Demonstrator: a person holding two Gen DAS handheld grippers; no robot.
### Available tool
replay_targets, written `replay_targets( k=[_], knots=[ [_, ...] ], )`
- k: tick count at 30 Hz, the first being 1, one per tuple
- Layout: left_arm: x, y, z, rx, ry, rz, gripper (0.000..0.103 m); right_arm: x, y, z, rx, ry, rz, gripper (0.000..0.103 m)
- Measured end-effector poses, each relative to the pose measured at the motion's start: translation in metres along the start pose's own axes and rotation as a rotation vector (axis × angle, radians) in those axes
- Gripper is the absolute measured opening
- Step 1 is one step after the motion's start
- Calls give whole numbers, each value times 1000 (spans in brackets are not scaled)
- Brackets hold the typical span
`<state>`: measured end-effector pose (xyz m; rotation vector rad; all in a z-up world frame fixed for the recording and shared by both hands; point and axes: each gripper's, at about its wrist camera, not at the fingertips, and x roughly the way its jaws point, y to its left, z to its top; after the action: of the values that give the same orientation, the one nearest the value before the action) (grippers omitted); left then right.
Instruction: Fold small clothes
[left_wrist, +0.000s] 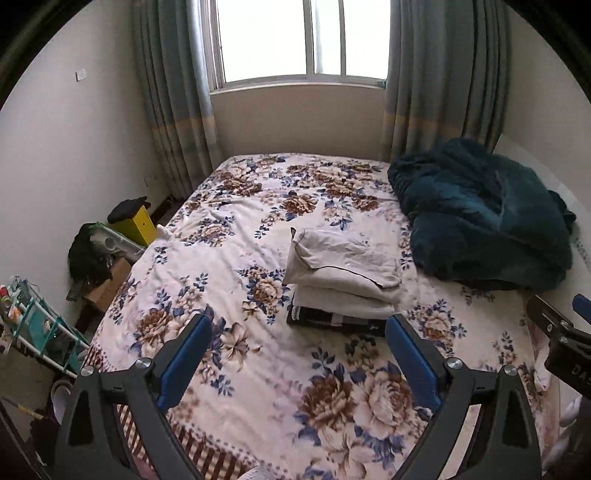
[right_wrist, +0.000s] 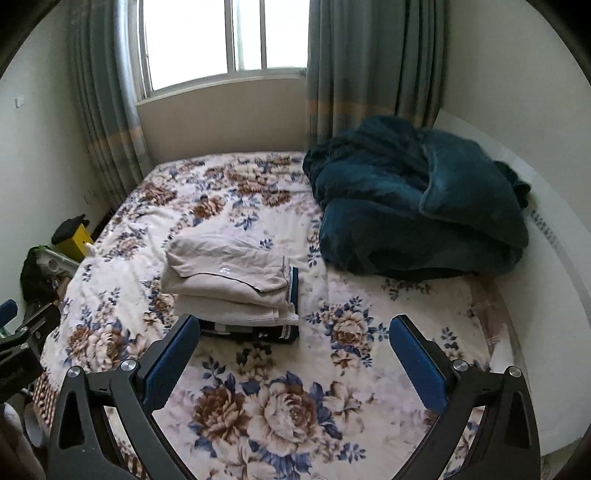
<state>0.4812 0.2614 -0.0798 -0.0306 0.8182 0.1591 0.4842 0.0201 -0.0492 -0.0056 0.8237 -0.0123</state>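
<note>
A stack of folded clothes (left_wrist: 343, 273) lies in the middle of the floral bed: beige garments on top of a dark folded one at the bottom. The stack also shows in the right wrist view (right_wrist: 229, 284). My left gripper (left_wrist: 299, 328) is open and empty, held above the bed just in front of the stack. My right gripper (right_wrist: 295, 328) is open and empty, in front of and slightly right of the stack. The right gripper's body (left_wrist: 561, 339) shows at the right edge of the left wrist view.
A crumpled dark teal blanket (left_wrist: 480, 214) lies at the bed's far right, also in the right wrist view (right_wrist: 417, 199). The floral bedspread (left_wrist: 258, 369) covers the bed. Boxes, a yellow box (left_wrist: 138, 225) and a rack (left_wrist: 37, 325) stand on the floor to the left. Window and curtains behind.
</note>
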Motion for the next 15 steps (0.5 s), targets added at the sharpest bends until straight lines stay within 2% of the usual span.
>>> replay_targets(
  k=[5, 9, 15],
  knots=[
    [-47, 6, -13, -16, -36, 17, 96, -72, -3, -14, -11, -41, 20, 103],
    [-68, 7, -22, -11, -45, 9, 96, -120, -2, -25, -33, -77, 18, 103],
    [-90, 18, -28, -15, -54, -1, 96, -166, 0, -35, -38, -98, -1, 103]
  ],
)
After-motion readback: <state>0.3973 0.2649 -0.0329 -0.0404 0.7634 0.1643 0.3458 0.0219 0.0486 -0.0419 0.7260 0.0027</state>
